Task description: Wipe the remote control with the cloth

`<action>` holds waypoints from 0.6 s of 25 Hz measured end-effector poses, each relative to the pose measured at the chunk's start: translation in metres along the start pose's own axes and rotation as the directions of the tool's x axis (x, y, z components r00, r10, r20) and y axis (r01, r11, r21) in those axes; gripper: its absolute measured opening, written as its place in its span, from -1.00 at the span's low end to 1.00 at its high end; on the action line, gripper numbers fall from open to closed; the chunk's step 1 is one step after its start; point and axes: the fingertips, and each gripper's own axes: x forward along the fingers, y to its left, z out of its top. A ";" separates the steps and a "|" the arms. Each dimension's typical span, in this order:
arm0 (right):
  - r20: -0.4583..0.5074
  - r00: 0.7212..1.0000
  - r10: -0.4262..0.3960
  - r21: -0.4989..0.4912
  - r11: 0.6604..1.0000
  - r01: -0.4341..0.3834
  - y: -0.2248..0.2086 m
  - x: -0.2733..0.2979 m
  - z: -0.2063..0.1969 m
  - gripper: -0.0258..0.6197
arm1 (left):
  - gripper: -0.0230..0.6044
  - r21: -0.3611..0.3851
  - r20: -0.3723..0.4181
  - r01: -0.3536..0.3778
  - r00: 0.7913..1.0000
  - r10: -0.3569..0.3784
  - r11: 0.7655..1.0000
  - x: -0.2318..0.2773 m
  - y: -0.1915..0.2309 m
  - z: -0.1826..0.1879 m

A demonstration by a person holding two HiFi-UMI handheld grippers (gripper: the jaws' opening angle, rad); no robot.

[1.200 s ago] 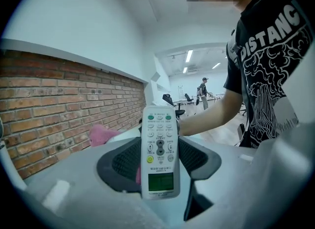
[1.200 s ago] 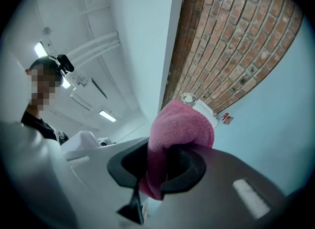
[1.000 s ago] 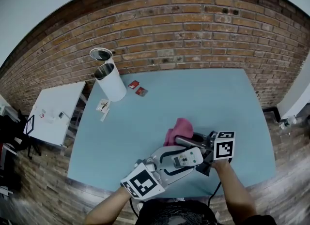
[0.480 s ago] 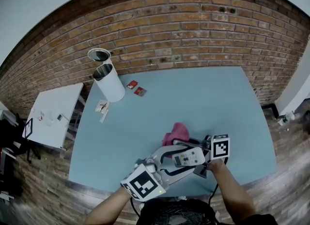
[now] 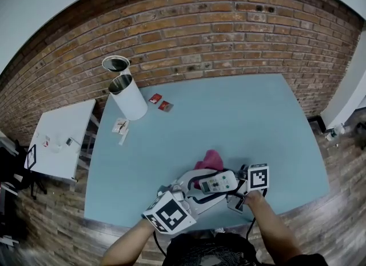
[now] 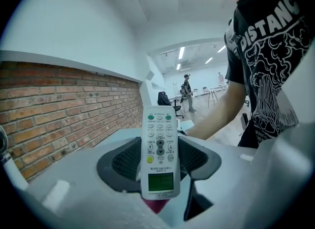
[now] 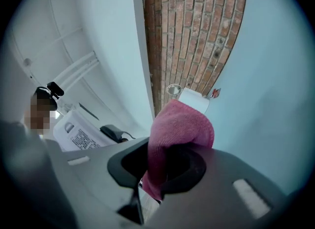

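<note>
A white remote control (image 6: 160, 154) with its buttons and small screen facing up sits across the jaws of my left gripper (image 6: 160, 163), which is shut on it. In the head view the remote control (image 5: 217, 183) is held low over the near part of the blue table (image 5: 240, 122). My right gripper (image 7: 165, 166) is shut on a pink cloth (image 7: 179, 127), which folds over its jaws. The cloth (image 5: 209, 159) hangs just behind the remote, against its far side. My right gripper (image 5: 233, 174) comes in from the right, partly hidden by the remote.
A tall white canister (image 5: 128, 96) and a metal cup (image 5: 116, 63) stand at the table's far left corner, with small red packets (image 5: 160, 102) and paper scraps (image 5: 121, 126) nearby. A white side table (image 5: 60, 139) is on the left. A brick wall (image 5: 229, 36) backs the table.
My right gripper has sunk and rolled a little, bringing the cloth closer behind the remote. My left gripper has shifted slightly with the remote still in it.
</note>
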 end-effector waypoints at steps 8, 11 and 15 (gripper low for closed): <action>0.186 0.949 -0.255 -0.020 0.965 0.263 -0.039 -0.041 0.004 -0.73 | -0.16 -0.048 -0.209 0.072 0.975 -0.080 0.996 -0.010 -0.009 -0.085; 0.236 0.906 -0.352 -0.020 0.930 0.366 -0.049 -0.062 0.004 -0.73 | -0.16 -0.071 -0.294 0.103 0.948 -0.120 0.992 -0.012 -0.013 -0.119; 0.257 0.843 -0.472 -0.070 0.861 0.504 -0.054 -0.083 -0.002 -0.73 | -0.16 -0.103 -0.433 0.150 0.883 -0.180 0.983 -0.009 -0.022 -0.167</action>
